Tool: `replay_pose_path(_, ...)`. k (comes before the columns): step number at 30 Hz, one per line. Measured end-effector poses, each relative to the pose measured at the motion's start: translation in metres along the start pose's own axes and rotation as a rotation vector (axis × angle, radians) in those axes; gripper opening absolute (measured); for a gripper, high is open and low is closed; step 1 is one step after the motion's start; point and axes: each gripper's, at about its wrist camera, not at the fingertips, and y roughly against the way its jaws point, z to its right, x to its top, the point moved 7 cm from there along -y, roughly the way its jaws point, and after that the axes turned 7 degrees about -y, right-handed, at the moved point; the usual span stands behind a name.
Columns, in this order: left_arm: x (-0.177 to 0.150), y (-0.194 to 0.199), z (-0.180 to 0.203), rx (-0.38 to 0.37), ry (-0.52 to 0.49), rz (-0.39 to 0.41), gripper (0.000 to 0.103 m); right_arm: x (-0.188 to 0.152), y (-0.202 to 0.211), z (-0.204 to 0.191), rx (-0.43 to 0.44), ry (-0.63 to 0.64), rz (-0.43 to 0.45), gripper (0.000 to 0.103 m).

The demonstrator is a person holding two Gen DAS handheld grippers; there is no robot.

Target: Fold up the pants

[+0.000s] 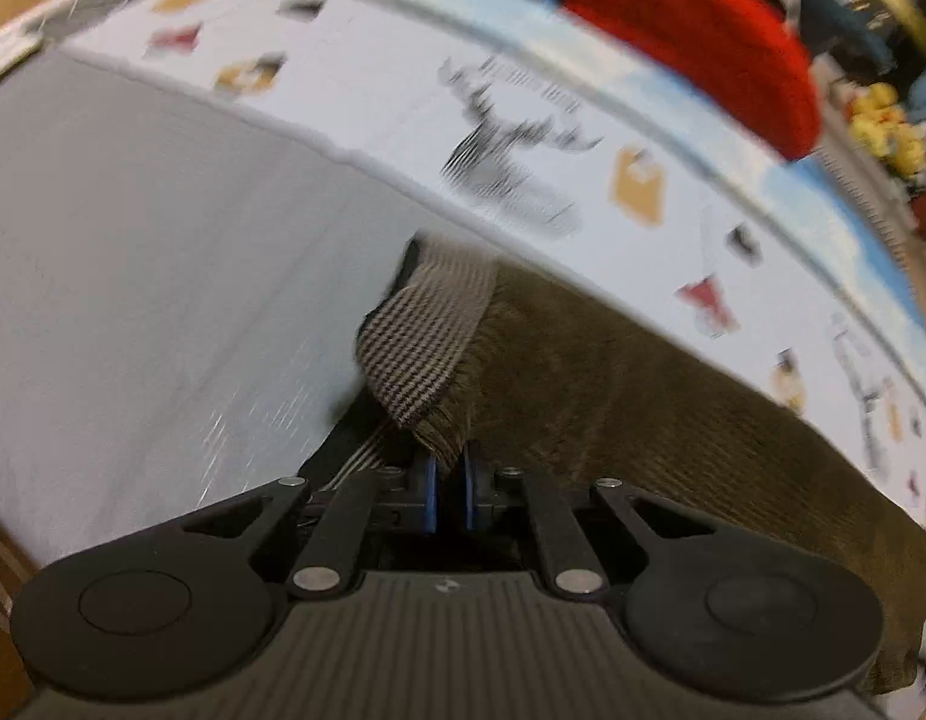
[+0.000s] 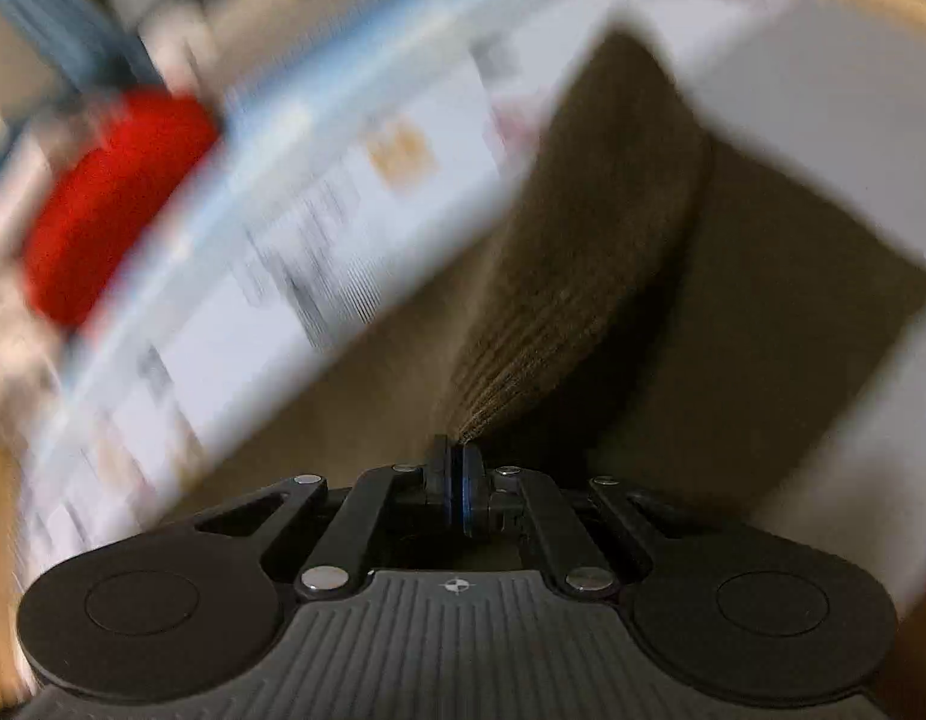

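Pinching hard on both sides here — the left gripper (image 1: 449, 480) has its blue pads pressed on a bunched edge of the brown corduroy pants (image 1: 613, 372), right by the striped lining (image 1: 423, 336) that's flipped out. The right gripper (image 2: 456, 480) is clamped tight too, with a thin corner of the pants (image 2: 583, 276) fanning out from its tips. Pants lie on the white sheet (image 1: 150, 276), butted against the printed strip (image 1: 523, 120); plenty of bare sheet left of them — red cushion (image 1: 697, 36) sits beyond.
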Motion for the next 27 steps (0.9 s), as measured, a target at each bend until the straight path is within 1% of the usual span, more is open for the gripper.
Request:
replay_pose_path(1,-0.001,-0.004,-0.002,0.012,0.016,-0.024,0.009,0.001,-0.001,0.013,-0.028,-0.03,-0.012,0.001)
replay_pose_path(3,-0.002,-0.009,-0.004,0.02,0.048,-0.043,0.01,0.02,0.014,0.035,-0.002,-0.083,0.067,0.002)
replay_pose_path(5,-0.001,-0.008,-0.003,0.012,0.078,-0.029,0.011,0.038,0.029,0.057,0.005,-0.132,0.158,0.003)
replay_pose_path(6,0.0,-0.007,-0.001,0.017,0.083,-0.025,0.017,0.043,0.034,0.071,0.003,-0.166,0.182,0.003)
replay_pose_path(7,0.0,-0.008,0.0,0.021,0.082,-0.026,0.023,0.047,0.035,0.083,0.001,-0.203,0.188,0.005)
replay_pose_path(8,-0.001,-0.009,0.002,0.025,0.077,-0.03,0.025,0.05,0.035,0.094,0.001,-0.233,0.186,0.005)
replay_pose_path(10,0.0,-0.012,0.006,0.041,0.063,-0.039,0.026,0.054,0.033,0.105,0.006,-0.259,0.185,0.005)
replay_pose_path(12,0.0,-0.015,0.008,0.058,0.054,-0.048,0.026,0.06,0.033,0.113,0.016,-0.254,0.2,0.005)
replay_pose_path(15,0.0,-0.018,0.011,0.069,0.043,-0.055,0.026,0.068,0.026,0.108,0.025,-0.226,0.214,0.005)
replay_pose_path(17,0.0,-0.02,0.013,0.076,0.03,-0.058,0.028,0.075,0.018,0.101,0.012,-0.199,0.208,0.005)
replay_pose_path(19,0.001,-0.022,0.015,0.082,0.014,-0.061,0.028,0.079,0.007,0.096,-0.026,-0.154,0.205,0.005)
replay_pose_path(21,0.001,-0.023,0.016,0.086,0.0,-0.062,0.028,0.086,-0.002,0.093,-0.072,-0.115,0.213,0.009)
replay_pose_path(22,0.001,-0.024,0.016,0.085,-0.004,-0.062,0.028,0.09,-0.006,0.091,-0.097,-0.109,0.221,0.011)
replay_pose_path(24,0.001,-0.024,0.016,0.083,-0.008,-0.065,0.028,0.097,-0.012,0.091,-0.126,-0.118,0.24,0.012)
replay_pose_path(25,0.001,-0.025,0.016,0.083,-0.011,-0.066,0.028,0.102,-0.014,0.089,-0.125,-0.135,0.253,0.012)
replay_pose_path(26,0.001,-0.026,0.016,0.084,-0.018,-0.067,0.028,0.106,-0.014,0.085,-0.093,-0.149,0.272,0.016)
replay_pose_path(27,0.001,-0.026,0.017,0.085,-0.025,-0.068,0.028,0.112,-0.011,0.073,-0.013,-0.134,0.299,0.015)
